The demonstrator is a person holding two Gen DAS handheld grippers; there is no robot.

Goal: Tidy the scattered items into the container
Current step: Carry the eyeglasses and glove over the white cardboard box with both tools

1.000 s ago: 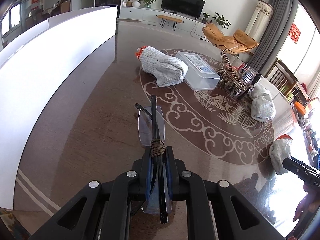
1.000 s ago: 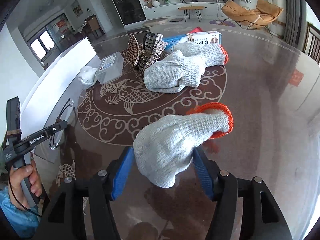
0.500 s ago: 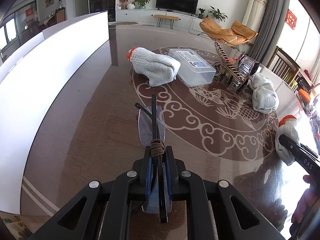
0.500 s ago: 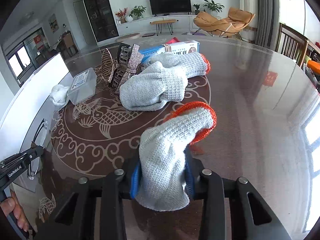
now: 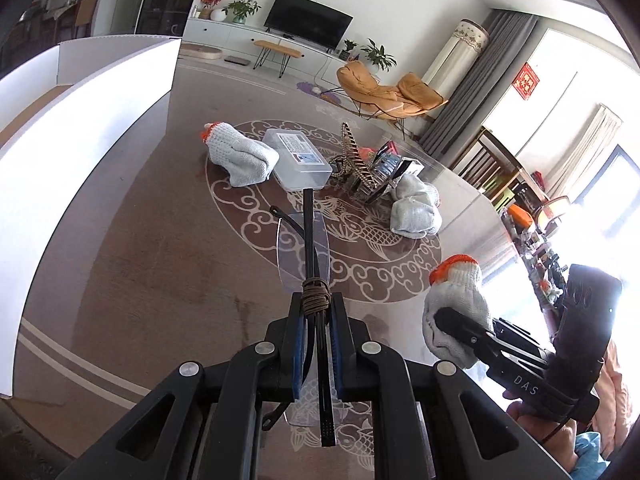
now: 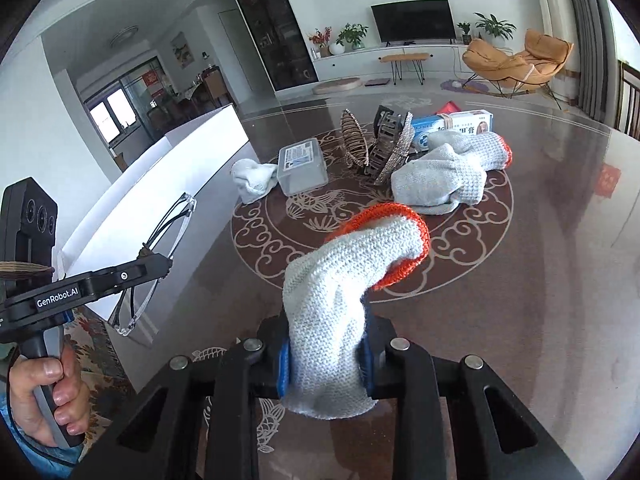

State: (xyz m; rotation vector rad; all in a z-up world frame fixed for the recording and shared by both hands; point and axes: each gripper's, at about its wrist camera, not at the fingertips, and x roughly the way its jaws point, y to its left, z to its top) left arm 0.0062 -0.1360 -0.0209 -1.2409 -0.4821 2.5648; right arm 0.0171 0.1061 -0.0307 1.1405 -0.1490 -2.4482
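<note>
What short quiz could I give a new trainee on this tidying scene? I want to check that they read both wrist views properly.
1. True or false: the left claw is shut on a pair of clear glasses.
2. What does the right claw hold? A) the toothpaste box B) a knit glove with an orange cuff C) the clear plastic case
3. Fill in: beside the clear plastic case, toward the white container, lies a ____.

Key: 1 true; 2 B; 3 knit glove.
</note>
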